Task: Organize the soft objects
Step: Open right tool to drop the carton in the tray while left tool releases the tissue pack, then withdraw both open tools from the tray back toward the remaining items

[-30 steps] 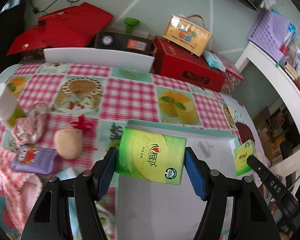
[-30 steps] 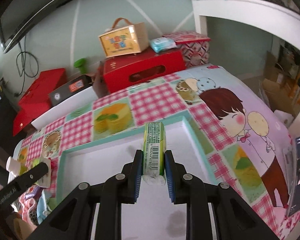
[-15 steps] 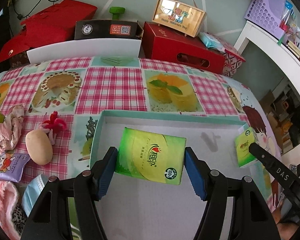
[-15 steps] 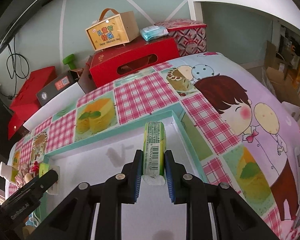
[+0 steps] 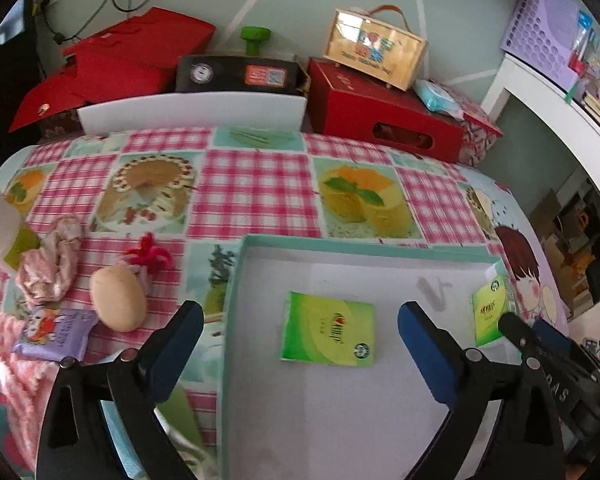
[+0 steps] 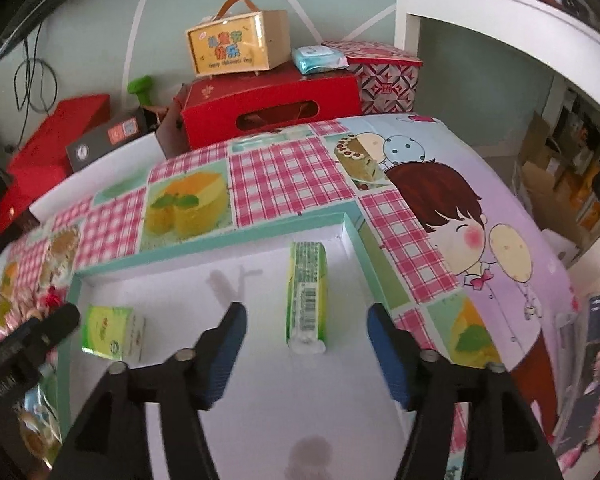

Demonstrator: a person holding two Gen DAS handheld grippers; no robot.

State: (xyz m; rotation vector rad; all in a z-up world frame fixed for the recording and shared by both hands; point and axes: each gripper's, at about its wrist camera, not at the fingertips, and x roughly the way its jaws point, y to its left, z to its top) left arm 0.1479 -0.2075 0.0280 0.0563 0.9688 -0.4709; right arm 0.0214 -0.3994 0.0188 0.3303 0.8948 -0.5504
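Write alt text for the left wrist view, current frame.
The left gripper, jaws opening, hovers over a green tissue pack lying flat and free of the pads in a teal-rimmed white tray. A second green pack sits at the tray's right edge by the right gripper. Left of the tray, soft items lie on a checked tablecloth.

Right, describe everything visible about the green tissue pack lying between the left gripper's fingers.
The green tissue pack is a flat, rectangular soft packet in glossy yellow-green wrap, with a red emblem, small print and a round seal at one corner. It lies face up on the white floor of the teal-rimmed tray, towards its left side. The left gripper has its jaws opening wide on either side; the blue pads do not touch it. Nothing else touches it.
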